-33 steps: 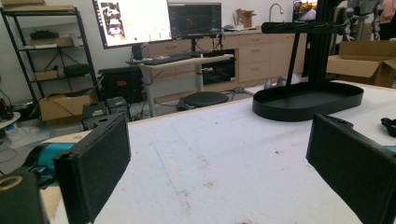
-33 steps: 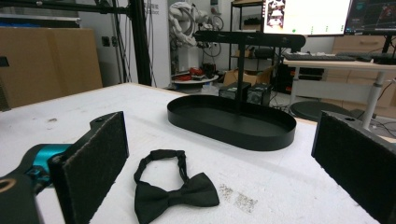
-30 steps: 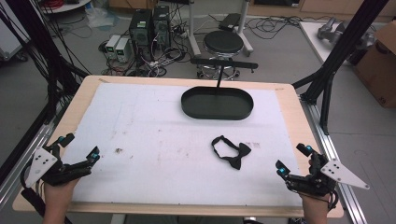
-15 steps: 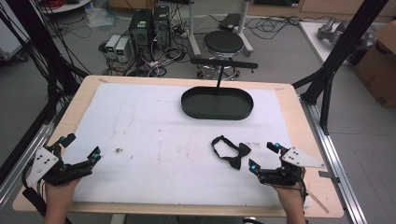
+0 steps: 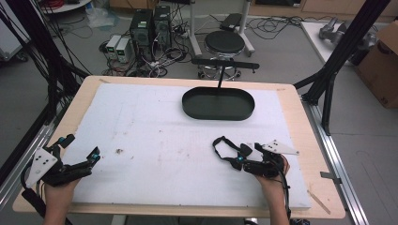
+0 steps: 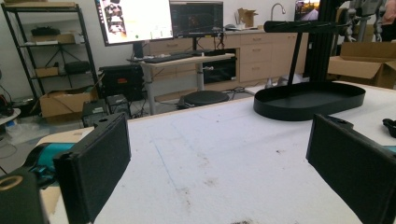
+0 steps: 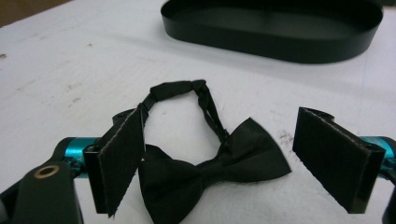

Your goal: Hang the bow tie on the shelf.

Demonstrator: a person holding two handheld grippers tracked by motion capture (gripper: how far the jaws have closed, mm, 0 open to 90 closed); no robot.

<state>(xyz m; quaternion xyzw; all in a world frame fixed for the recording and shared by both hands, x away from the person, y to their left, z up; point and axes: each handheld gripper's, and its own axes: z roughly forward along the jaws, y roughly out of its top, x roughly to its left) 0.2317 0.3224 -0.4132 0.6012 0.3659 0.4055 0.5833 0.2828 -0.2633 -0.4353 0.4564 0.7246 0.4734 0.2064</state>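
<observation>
Right gripper [image 7: 219, 158] spread wide and empty, jaws flanking the black bow tie [image 7: 210, 168] lying flat on the white table cover [image 5: 155, 126]. Light, soft, floppy by the look; best pinched at the centre knot, where the fabric bunches. Left gripper [image 6: 219, 163] likewise wide, holding nothing. Farther off, black oval tray [image 5: 218, 104].

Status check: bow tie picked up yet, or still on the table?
Nothing looks done: the bow tie lies flat on the white table cover, the black tray empty. In hand: the right hand-held gripper, jaws open, brackets the tie. The left hand-held gripper waits open. Left, probably: grasp and lift.
</observation>
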